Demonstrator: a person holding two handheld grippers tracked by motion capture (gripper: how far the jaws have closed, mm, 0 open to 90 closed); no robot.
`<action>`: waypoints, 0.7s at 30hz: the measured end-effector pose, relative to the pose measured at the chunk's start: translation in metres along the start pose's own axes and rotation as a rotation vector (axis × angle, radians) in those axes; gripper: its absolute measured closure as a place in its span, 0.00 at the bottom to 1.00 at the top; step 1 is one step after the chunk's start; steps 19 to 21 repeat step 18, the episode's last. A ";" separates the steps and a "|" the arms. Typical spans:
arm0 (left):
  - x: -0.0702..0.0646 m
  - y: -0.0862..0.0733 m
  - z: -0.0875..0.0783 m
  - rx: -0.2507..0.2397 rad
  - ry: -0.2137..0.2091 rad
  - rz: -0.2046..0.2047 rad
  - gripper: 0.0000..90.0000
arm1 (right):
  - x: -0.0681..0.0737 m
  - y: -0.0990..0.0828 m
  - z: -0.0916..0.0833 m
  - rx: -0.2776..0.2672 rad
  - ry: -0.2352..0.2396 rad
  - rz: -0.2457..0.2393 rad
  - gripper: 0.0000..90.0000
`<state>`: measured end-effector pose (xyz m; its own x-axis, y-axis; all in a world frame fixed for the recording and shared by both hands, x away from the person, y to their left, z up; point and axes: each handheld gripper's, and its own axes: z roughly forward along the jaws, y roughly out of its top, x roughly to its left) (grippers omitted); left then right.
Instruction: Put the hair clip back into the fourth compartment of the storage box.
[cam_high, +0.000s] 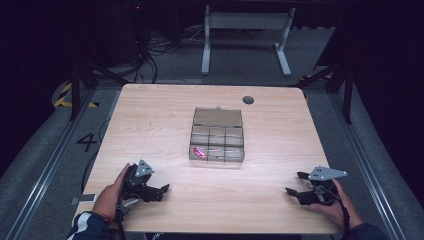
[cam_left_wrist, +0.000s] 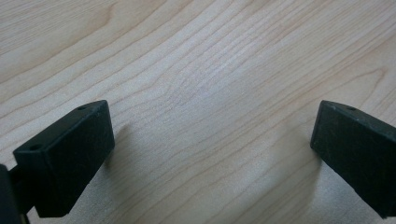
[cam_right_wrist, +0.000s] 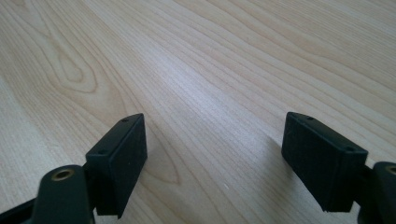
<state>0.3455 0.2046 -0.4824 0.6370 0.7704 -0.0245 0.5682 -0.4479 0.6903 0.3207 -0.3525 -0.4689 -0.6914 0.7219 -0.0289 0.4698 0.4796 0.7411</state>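
Both claws rested low on the near edge of the wooden surface (cam_high: 165, 105), one at each corner, and neither held anything. The left claw (cam_high: 161, 191) had its jaws spread wide, with bare wood grain between them in the left gripper view. The right claw (cam_high: 296, 183) was likewise open, its two black jaws standing well apart over bare wood in the right gripper view, nothing between them.

The clear plastic organiser box (cam_high: 217, 142) sat in the middle of the surface, well apart from both claws. Its lid (cam_high: 218, 117) lay folded back on the far side, so the compartments were exposed. A small pink item (cam_high: 199, 152) lay in the near-left compartment; what the other compartments held was too faint to tell, though pale shapes seemed to lie in some of them.

Judged from this, the work was either at its outset or between steps: hands parked, box open, nothing gripped. The next move probably called for one claw to reach forward to the box, either coming down into a compartment to pick up a small piece such as the pink item, or catching the lid's edge to swing it. With such narrow compartments, the jaws would need to be narrowed and lined up with the dividers, and the other claw might have to steady the light box.
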 end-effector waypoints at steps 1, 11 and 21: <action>0.000 0.000 0.000 0.000 -0.002 -0.002 0.00 | 0.000 0.000 0.000 0.000 0.000 0.000 0.25; 0.000 0.000 0.000 -0.001 -0.001 -0.001 0.00 | -0.001 0.000 0.000 0.002 0.002 -0.003 0.24; 0.000 0.000 0.000 0.001 0.000 0.001 0.00 | -0.001 0.001 0.001 0.003 0.001 0.000 0.23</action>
